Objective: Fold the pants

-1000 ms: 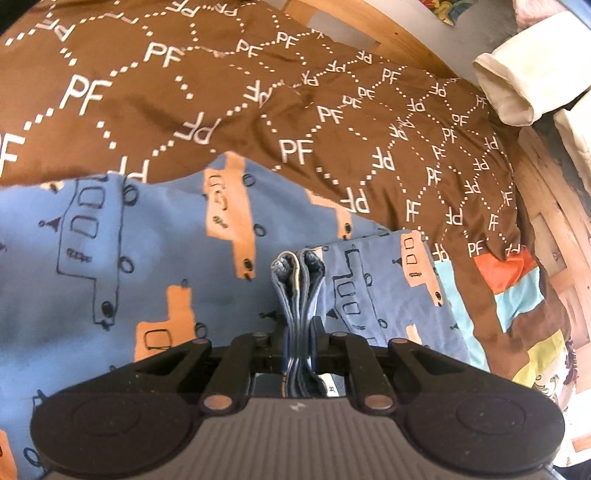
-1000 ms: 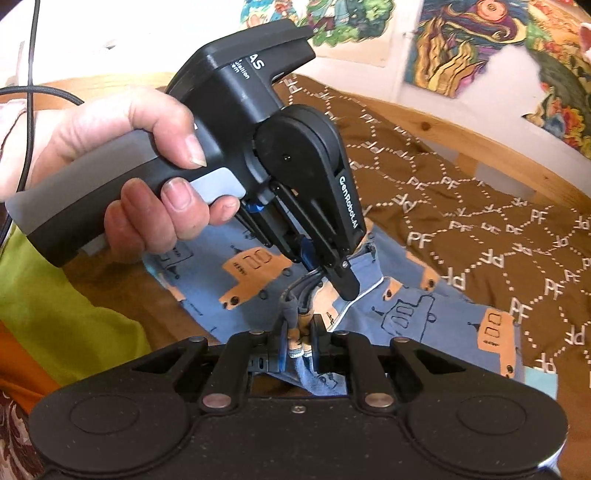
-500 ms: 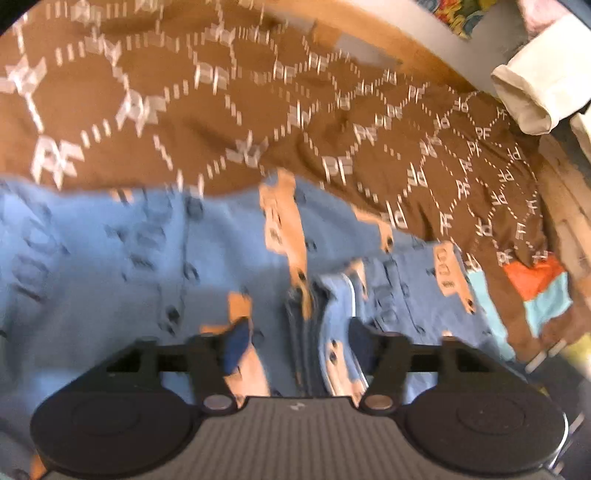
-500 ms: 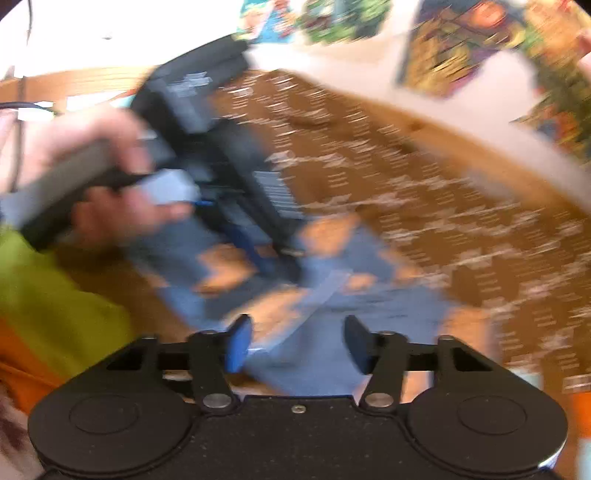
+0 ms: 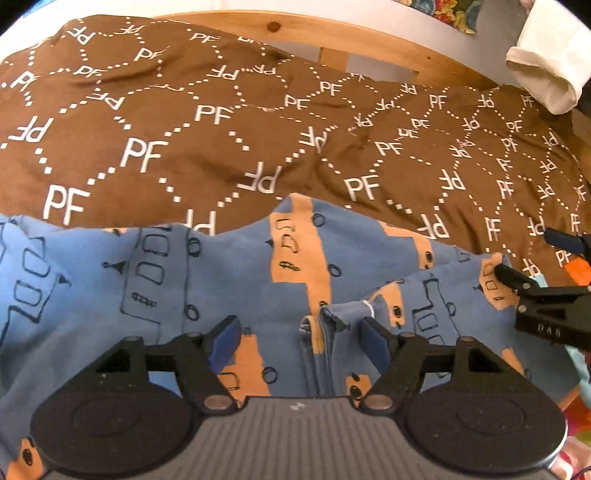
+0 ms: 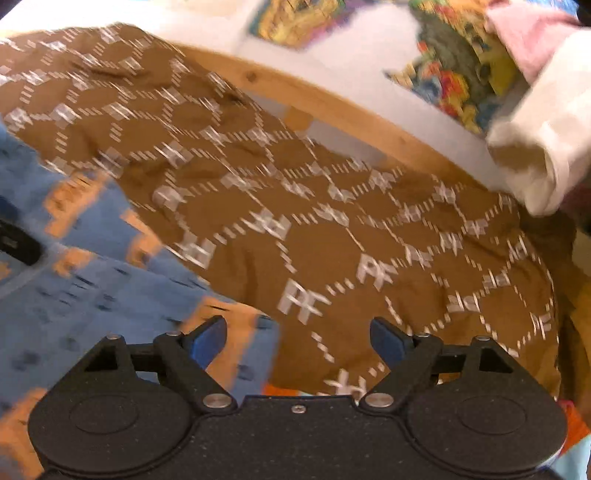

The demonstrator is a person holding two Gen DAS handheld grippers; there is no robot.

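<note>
Blue pants [image 5: 229, 295] printed with orange trucks lie folded on a brown blanket [image 5: 221, 129] marked "PF". My left gripper [image 5: 301, 343] hovers low over them, its jaws opening; a bunched edge of the pants [image 5: 332, 328] lies loose between the fingers, untouched by the pads. In the left wrist view, my right gripper [image 5: 532, 254] shows at the right edge, over the pants' right corner. In its own blurred view the right gripper [image 6: 299, 338] is also opening, with nothing gripped, above the pants' corner [image 6: 92, 288] and the blanket [image 6: 369, 221].
A wooden bed rail [image 5: 369, 40] runs along the far side. A rolled white cloth [image 5: 546, 66] sits at the back right, with pink fabric [image 6: 524, 33] above it. Colourful pictures [image 6: 443, 62] hang on the wall. An orange and turquoise patch [image 5: 580, 269] shows at the right.
Both grippers were shut on the bunched pants edge and have let it go and opened. The right gripper has swung off to the right, away from the left one.
</note>
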